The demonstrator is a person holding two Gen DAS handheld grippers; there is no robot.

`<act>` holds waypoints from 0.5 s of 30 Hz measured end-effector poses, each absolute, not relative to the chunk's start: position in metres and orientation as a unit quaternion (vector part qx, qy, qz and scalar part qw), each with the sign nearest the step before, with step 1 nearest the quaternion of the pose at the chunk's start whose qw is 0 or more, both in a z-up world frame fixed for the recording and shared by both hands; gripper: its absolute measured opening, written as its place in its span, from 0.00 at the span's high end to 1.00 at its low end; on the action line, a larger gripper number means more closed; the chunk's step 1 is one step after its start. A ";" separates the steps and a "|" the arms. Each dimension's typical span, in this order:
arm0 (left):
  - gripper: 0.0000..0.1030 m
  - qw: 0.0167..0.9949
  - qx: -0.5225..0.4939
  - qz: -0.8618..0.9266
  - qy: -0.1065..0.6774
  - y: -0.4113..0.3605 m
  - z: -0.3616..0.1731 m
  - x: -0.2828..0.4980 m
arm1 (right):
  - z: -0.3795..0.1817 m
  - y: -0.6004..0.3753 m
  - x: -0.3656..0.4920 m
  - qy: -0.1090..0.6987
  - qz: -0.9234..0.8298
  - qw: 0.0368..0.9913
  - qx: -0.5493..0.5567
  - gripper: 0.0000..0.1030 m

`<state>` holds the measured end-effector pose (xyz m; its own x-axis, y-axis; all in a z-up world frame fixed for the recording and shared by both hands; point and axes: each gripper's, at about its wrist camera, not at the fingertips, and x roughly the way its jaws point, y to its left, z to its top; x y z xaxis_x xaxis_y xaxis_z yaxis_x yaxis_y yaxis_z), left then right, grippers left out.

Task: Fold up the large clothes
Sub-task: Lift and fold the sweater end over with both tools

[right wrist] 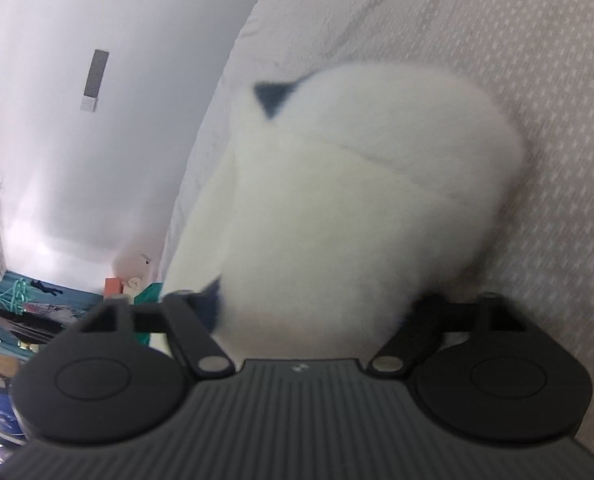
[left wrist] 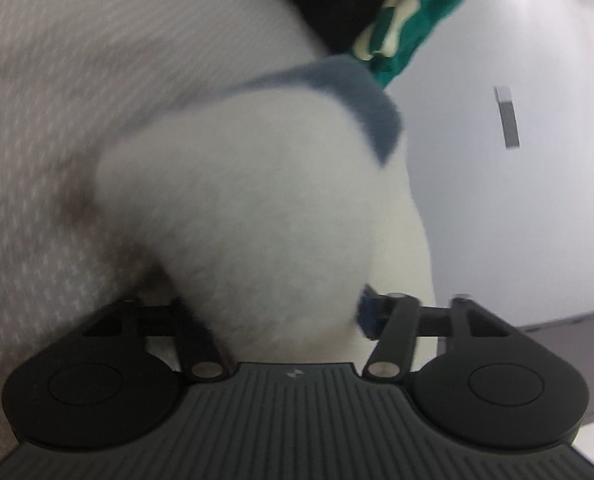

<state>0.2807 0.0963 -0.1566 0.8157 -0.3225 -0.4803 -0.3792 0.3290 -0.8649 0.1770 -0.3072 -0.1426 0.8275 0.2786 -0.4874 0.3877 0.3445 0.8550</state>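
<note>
White garment (left wrist: 257,216) bunched on bedspread (left wrist: 37,120), orientation unclear; both hand-held grippers' grip state hidden by fabric.

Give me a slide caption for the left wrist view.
Left tongs buried in a white fleece garment with blue-grey trim, over a patterned bedspread.

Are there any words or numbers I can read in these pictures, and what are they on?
None can be read.
The small mark on the left tool's body: too small and blurred.
The same mark on the right tool's body: too small and blurred.
The white garment and the green cloth behind it: no readable print.
</note>
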 end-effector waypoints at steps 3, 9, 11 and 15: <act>0.58 0.781 -0.546 0.016 0.303 0.089 -0.139 0.282 | -0.134 -0.314 0.172 0.290 -0.023 0.772 0.565 0.48; 0.66 0.799 -0.527 -0.017 0.289 0.086 -0.095 0.288 | -0.091 -0.320 0.167 0.265 0.021 0.796 0.543 0.54; 0.67 0.799 -0.527 -0.036 0.287 0.085 -0.081 0.289 | -0.074 -0.329 0.160 0.253 0.035 0.803 0.539 0.54; 0.68 0.802 -0.518 -0.071 0.291 0.065 -0.044 0.298 | -0.038 -0.356 0.154 0.230 0.050 0.815 0.530 0.54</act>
